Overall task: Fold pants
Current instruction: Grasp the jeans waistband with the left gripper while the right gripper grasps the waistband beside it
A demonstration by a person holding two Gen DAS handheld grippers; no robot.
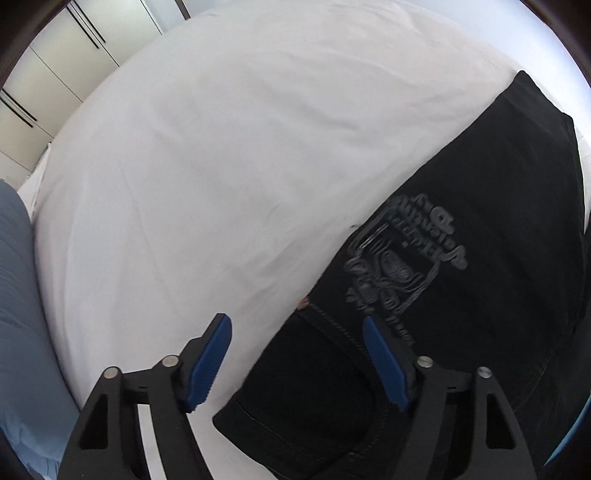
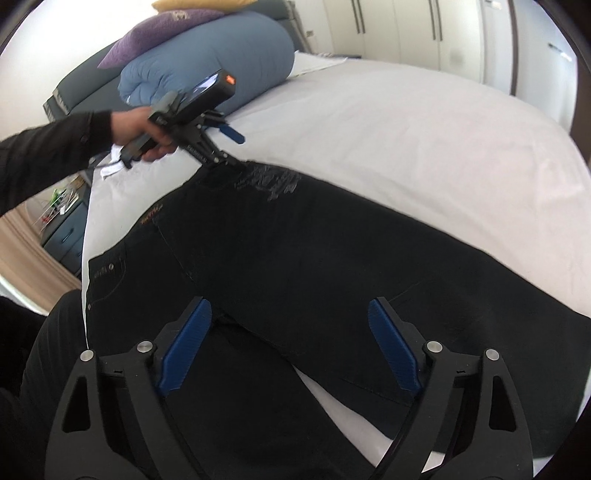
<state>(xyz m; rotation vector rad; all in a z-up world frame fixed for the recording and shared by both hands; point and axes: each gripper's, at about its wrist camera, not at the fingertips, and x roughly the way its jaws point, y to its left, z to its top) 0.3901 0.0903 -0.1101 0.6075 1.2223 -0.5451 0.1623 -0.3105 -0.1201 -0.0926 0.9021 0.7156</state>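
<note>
Black jeans point(image 2: 295, 251) with a grey print lie flat across the white bed sheet point(image 2: 424, 129). Left tongs point(image 1: 297, 328) gape wide over the jeans' edge beside the print, gripping nothing. Right tongs point(image 2: 290, 314) hover wide apart above the jeans, empty.

You have one pair of black pants point(image 2: 295, 251) spread on the one white bed sheet point(image 2: 406, 140), and two grippers over them: the left gripper point(image 2: 236, 151) at the far edge of the pants, the right gripper point(image 2: 290, 347) at their near side. Each gripper carries two blue pads point(image 1: 210, 365). Beyond the pants, at the head of the sheet, you can count one rolled blue duvet point(image 2: 207, 55), with one purple cushion point(image 2: 159, 33) and one yellow cushion point(image 2: 195, 3) behind it.
</note>
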